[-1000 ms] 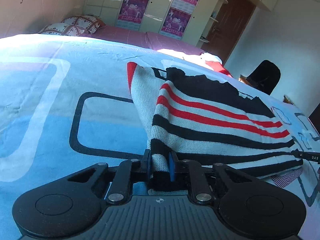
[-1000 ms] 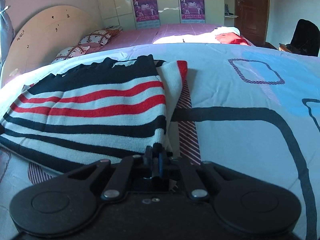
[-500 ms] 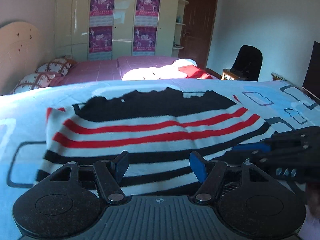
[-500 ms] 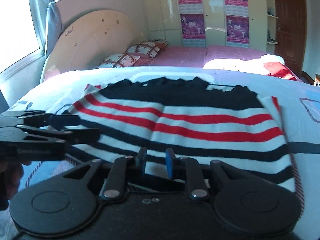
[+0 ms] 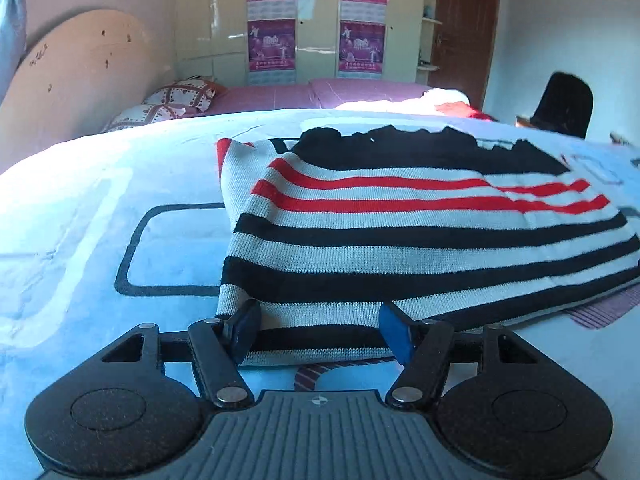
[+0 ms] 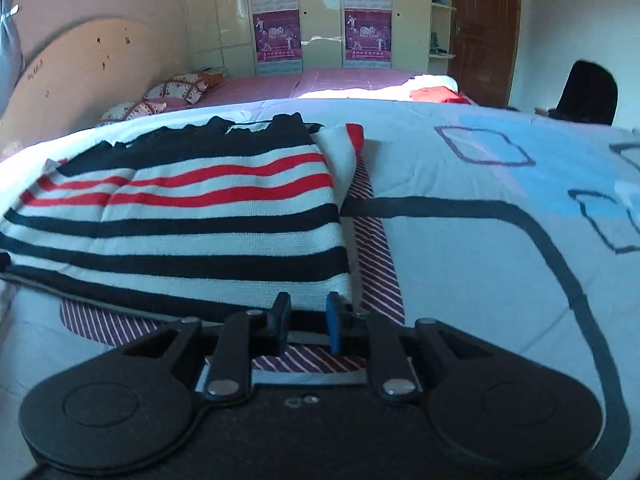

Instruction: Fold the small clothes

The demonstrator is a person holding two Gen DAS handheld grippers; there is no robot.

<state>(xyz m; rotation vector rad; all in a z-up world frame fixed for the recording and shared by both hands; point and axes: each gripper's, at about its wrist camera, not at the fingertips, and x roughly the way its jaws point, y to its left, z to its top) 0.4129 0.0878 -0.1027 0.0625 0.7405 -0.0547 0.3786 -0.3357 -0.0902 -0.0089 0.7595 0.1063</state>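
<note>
The striped sweater (image 5: 400, 232) lies on the bed (image 5: 100, 216), folded flat, just ahead of both grippers. It looks knitted, so I think it is soft, floppy and light. It will bend and sag when lifted and will not keep its shape. It should not slip much, because the knit is rough, and it will not break.

The best places to hold it, I think, are the two near corners of the bottom hem. Then both hands can lift the edge together and lay it over.

The left gripper (image 5: 320, 330) has its jaws wide. They have just been opening. The near left corner of the sweater's hem lies between them, but the blue pads (image 5: 394, 332) do not press on it.

The right gripper (image 6: 306, 322) has its jaws narrow, with a small gap. In the right wrist view the near right corner of the sweater (image 6: 180, 216) is right at the tips. I cannot tell for sure if the pads (image 6: 332, 324) pinch the cloth.

The stripes run sideways, from 9 o'clock to 3 o'clock, and that is the sweater's long way as it lies now. The black jagged top edge points to 12 o'clock, toward the pillows (image 5: 176, 100). The hem points to 6 o'clock, toward the grippers.
</note>
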